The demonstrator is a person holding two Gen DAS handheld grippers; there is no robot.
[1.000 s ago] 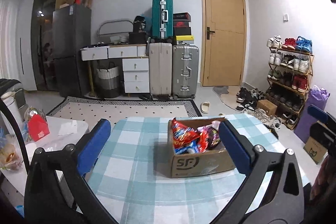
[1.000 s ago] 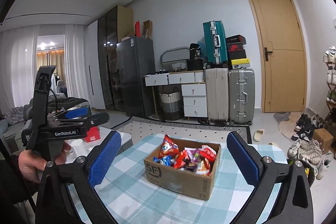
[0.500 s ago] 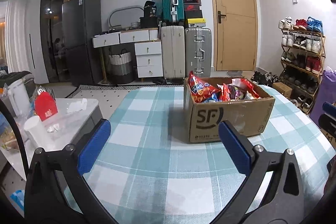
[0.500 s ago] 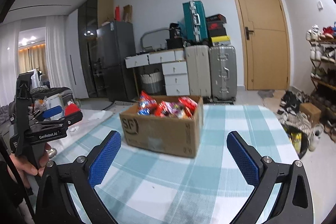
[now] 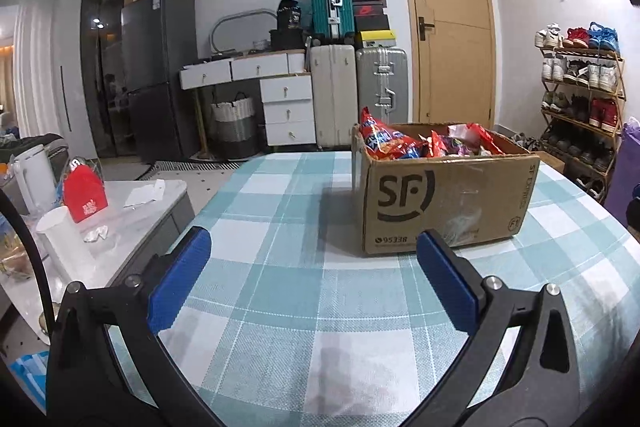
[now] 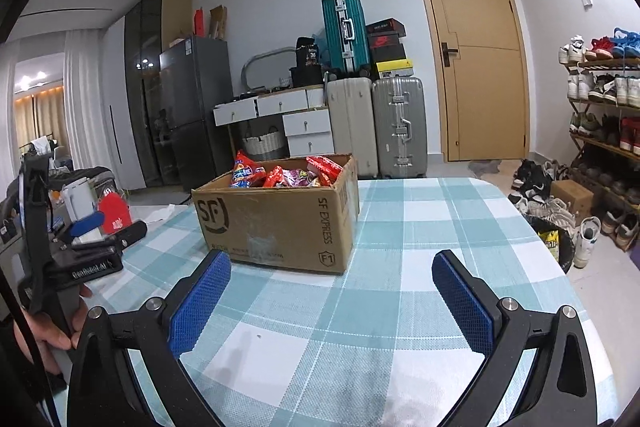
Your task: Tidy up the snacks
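Note:
A brown cardboard box marked SF stands on a table with a teal-and-white checked cloth. It is full of colourful snack packets. It also shows in the right wrist view, with its snacks. My left gripper is open and empty, low over the cloth, in front of the box and slightly left of it. My right gripper is open and empty, low over the cloth, in front of the box's right corner. The left gripper appears at the left edge of the right wrist view.
A white side table at the left carries a red carton, a white cup and a kettle. Suitcases, drawers and a door stand at the back. A shoe rack and loose shoes lie right.
Both grippers have come down from above the table to just over the cloth and moved closer to the box. Both stay open and empty.

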